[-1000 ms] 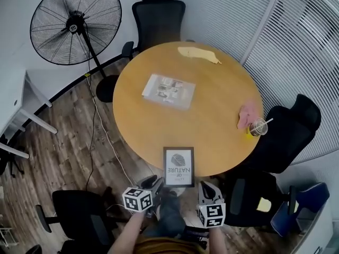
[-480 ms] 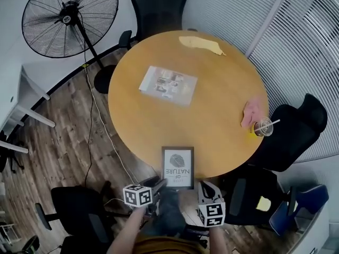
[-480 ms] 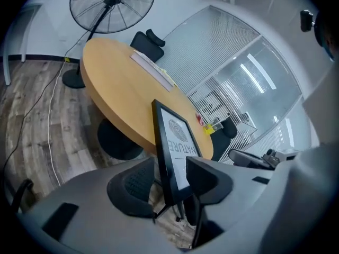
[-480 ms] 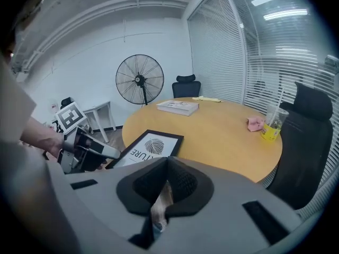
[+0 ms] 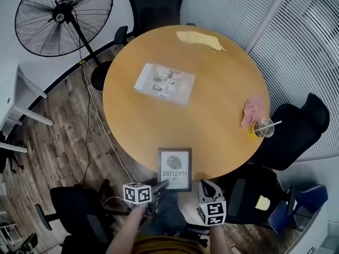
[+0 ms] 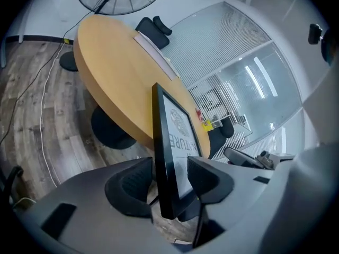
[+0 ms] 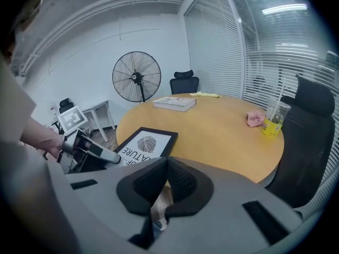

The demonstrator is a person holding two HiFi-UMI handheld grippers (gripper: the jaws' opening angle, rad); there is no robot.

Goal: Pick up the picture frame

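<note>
Black rectangular picture frame (image 5: 175, 169), white print, dark oval motif, lettering

Ahead of the left gripper (image 5: 161, 184), a black-framed picture (image 5: 175, 169) stands between its opening jaws. Beyond, the round wooden table (image 5: 212, 107) lies bare up to a flat wrapped booklet (image 5: 164, 82); a black office chair (image 5: 250, 190) flanks the right gripper (image 5: 204, 187).

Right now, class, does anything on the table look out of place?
The picture frame lies at the near edge of the table, its bottom end past the rim, between the opening jaws of the left gripper.
</note>
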